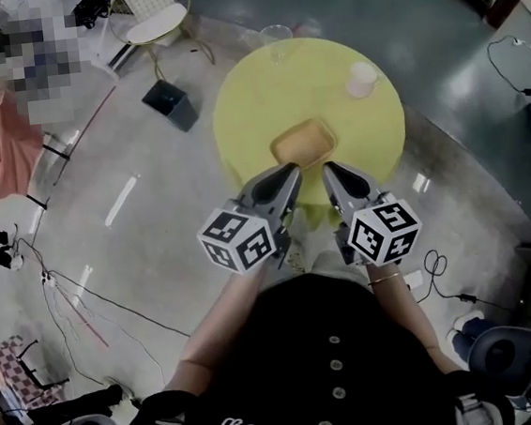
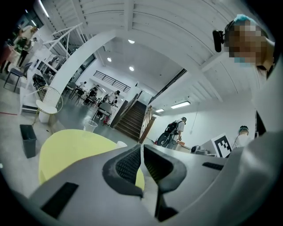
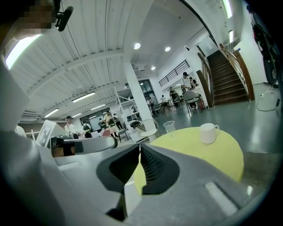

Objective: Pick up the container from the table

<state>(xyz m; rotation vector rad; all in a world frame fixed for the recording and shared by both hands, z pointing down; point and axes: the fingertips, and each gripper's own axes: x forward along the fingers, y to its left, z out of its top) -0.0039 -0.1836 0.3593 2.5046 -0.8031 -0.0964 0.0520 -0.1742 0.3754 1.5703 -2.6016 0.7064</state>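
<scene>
Hovering just short of the container, which is lying near the front edge of the desk, the left gripper and right gripper are showing closed, empty jaws; grasping and lifting are not yet starting.

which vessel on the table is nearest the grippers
The tan container, at the near edge; the white mug and clear cup stand farther back.

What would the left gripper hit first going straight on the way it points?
Probably the shallow tan rectangular container at the near edge of the round yellow table; the left gripper aims at it, though height is unclear.
</scene>
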